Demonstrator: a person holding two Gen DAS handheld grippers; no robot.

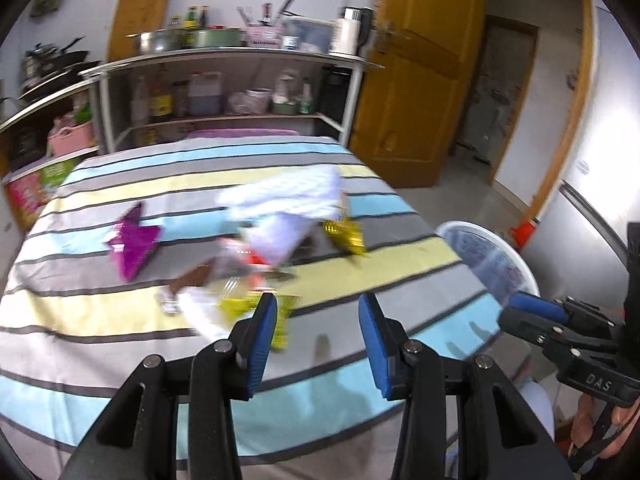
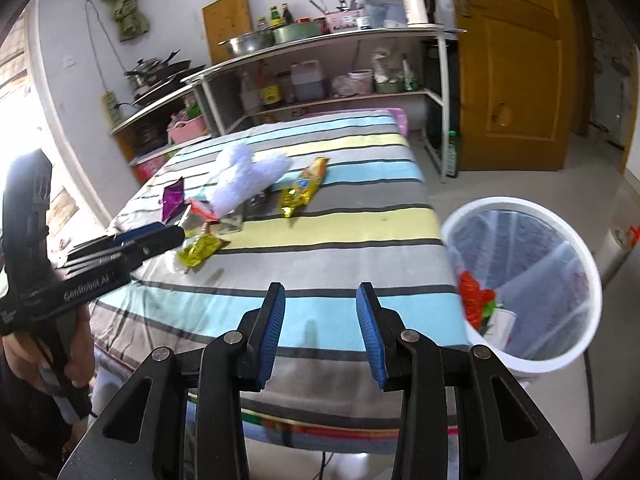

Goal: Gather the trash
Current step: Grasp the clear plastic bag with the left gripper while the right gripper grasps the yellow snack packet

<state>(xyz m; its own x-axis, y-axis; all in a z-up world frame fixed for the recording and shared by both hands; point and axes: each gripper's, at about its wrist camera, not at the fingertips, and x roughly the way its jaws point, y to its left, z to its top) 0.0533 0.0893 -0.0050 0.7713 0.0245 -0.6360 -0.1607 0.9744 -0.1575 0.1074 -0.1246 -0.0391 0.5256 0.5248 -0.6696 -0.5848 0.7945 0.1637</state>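
Wrappers (image 2: 202, 249) lie beyond both open grippers (image 2: 321, 330) (table-top).

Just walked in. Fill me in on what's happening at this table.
A person is clearing trash with two handheld grippers. Both the left gripper and right gripper have open, empty jaws. Wrappers, including a purple one and a gold one, still lie on the striped cloth. The white bin beside it already holds some trash.

Daylit room, heavy fisheye; black vignette at corners
Left wrist view motion-blurred; right wrist view sharper, blown-out window glare at left edge; soft shadows
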